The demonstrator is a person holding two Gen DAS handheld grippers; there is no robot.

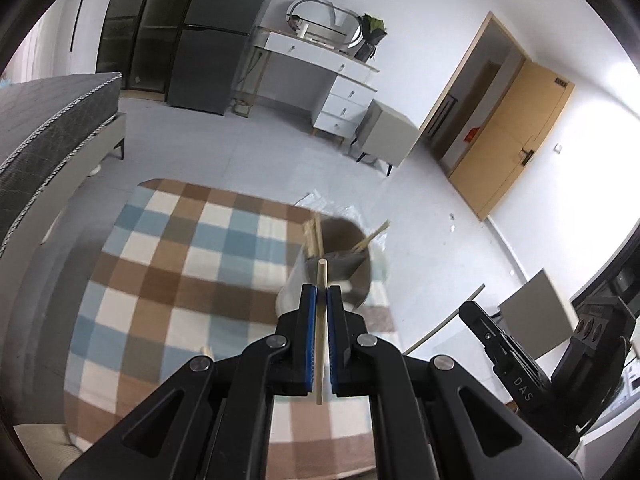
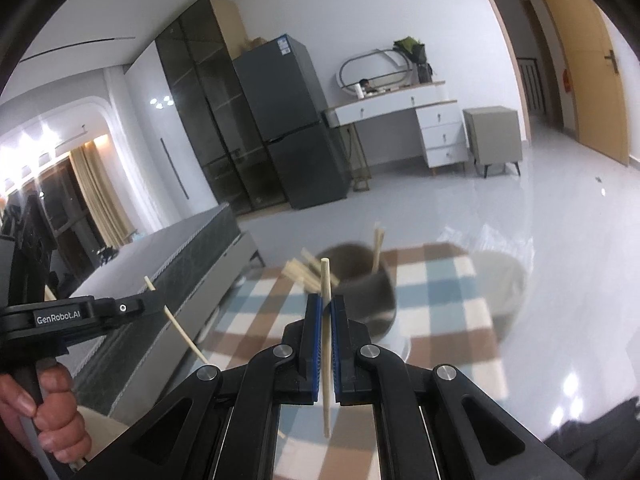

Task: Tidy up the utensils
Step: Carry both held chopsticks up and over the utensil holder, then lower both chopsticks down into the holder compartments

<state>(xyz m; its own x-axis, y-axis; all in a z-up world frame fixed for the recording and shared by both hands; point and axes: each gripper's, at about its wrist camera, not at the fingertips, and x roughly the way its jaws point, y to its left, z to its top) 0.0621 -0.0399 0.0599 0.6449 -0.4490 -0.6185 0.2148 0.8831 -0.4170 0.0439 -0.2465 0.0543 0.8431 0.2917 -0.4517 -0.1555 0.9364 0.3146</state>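
Note:
My left gripper (image 1: 322, 292) is shut on a pale wooden chopstick (image 1: 321, 332), held above the checked tablecloth (image 1: 168, 248). Just ahead of it stands a grey cup (image 1: 344, 248) with several chopsticks leaning in it. My right gripper (image 2: 326, 300) is shut on another pale chopstick (image 2: 326, 344), with the same grey cup (image 2: 368, 288) right in front. The left gripper and its chopstick (image 2: 176, 320) also show at the left of the right wrist view. The right gripper's body (image 1: 520, 364) shows at the lower right of the left wrist view.
The table with the checked cloth (image 2: 440, 280) stands on a grey tiled floor (image 1: 280, 148). A grey bed (image 1: 44, 132) lies to the left. A dark fridge (image 2: 288, 128), a white dresser (image 2: 420, 128) and a wooden door (image 1: 508, 144) stand beyond.

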